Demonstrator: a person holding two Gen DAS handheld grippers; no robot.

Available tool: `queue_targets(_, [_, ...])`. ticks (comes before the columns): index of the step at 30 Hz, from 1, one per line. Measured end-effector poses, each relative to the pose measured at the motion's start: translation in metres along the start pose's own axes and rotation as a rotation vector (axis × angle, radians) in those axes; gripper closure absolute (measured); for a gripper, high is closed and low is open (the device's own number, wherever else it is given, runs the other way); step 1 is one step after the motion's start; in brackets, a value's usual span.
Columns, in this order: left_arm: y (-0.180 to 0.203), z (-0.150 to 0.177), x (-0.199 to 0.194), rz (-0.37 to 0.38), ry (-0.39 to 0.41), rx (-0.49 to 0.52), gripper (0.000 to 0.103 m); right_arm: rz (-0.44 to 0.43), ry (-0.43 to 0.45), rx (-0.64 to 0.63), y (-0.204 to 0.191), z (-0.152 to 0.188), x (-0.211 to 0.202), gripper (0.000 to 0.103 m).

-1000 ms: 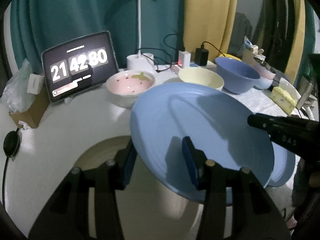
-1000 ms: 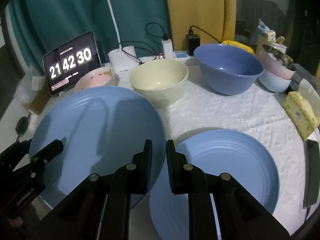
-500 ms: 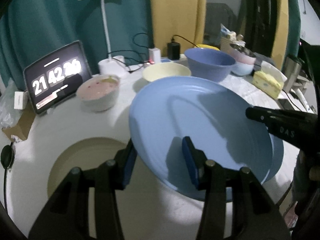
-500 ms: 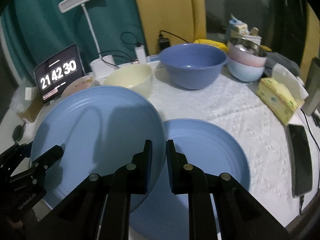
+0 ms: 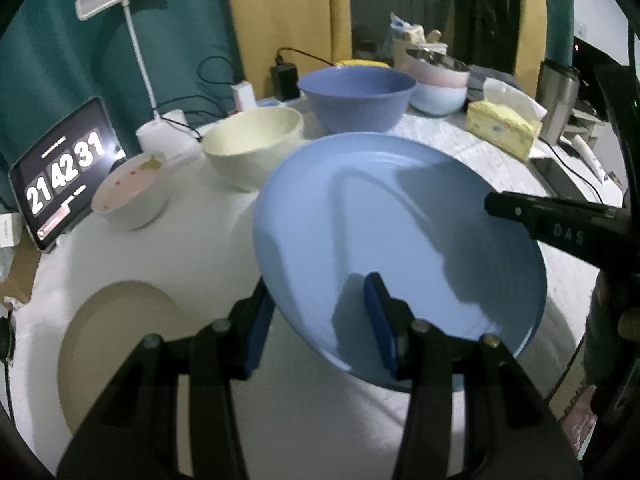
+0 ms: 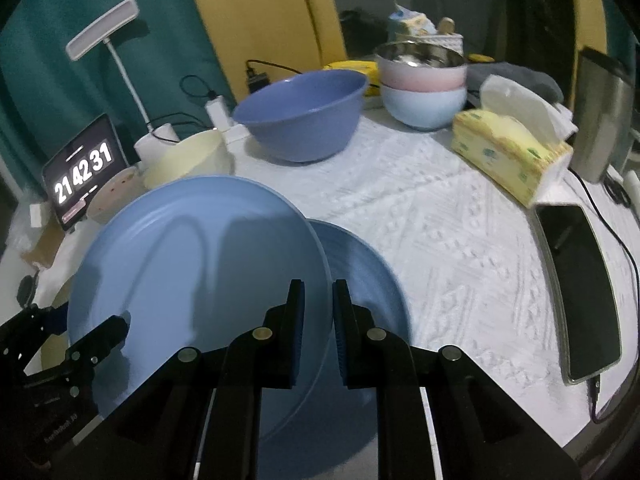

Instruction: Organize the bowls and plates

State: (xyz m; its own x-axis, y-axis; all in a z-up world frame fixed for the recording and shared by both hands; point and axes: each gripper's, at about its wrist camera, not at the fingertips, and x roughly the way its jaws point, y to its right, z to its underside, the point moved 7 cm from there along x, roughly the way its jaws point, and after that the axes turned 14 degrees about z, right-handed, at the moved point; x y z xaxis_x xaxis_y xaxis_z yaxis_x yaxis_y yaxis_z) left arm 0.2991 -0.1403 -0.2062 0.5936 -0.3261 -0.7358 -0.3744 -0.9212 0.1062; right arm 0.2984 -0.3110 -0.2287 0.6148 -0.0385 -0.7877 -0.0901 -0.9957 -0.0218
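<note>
Across the upper half of the right wrist view, the white textured tablecloth (image 6: 440, 216) is crowded. A large dark-blue bowl (image 6: 300, 116) stands at upper centre, with a cream bowl (image 6: 188, 160) to its left and a pink speckled bowl (image 6: 116, 192) further left, just in front of a tablet clock (image 6: 84, 168) and a white desk lamp (image 6: 120, 60). At upper right a steel-lined pink bowl sits nested in a pale-blue bowl (image 6: 424, 104). Next to them lies a yellow tissue pack (image 6: 508, 152), then a steel tumbler (image 6: 604, 116) at the right edge and a phone (image 6: 576, 292) on its cable at right.

A second blue plate (image 6: 368, 280) lies flat on the cloth at lower centre, partly covered by the lifted plate.

The lifted blue plate (image 6: 200, 264) is a matte light blue, round, with faint concentric rings and a shallow raised rim. It hangs tilted above the table at lower left of centre, overlapping the flat plate. The right gripper (image 6: 318, 320) pinches its right rim, jaws narrow with the edge between the pads. The left gripper (image 5: 316, 316) clamps the opposite rim, one finger above and one beneath, jaws moderately apart. In the left wrist view the plate fills centre right, hiding the flat plate.
</note>
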Motion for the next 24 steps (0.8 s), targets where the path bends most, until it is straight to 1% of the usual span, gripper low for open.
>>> queue_targets(6, [0.012,0.004,0.017,0.013,-0.042,0.003,0.056,0.008,-0.020,0.021,0.017,0.006,0.009,0.087])
queue_targets(14, [0.014,0.010,0.029,0.005,-0.083,0.005,0.056,0.015,-0.041,0.028,0.025,0.011,0.018,0.087])
queue_targets(17, [0.013,0.011,0.030,0.012,-0.090,-0.004,0.055,0.013,-0.039,0.030,0.024,0.010,0.019,0.087])
queue_targets(20, [0.010,0.013,0.030,0.001,-0.098,-0.006,0.055,0.017,-0.036,0.028,0.022,0.010,0.019,0.087])
queue_targets(24, [0.008,0.014,0.026,-0.007,-0.089,-0.005,0.055,0.030,-0.033,0.022,0.020,0.010,0.019,0.086])
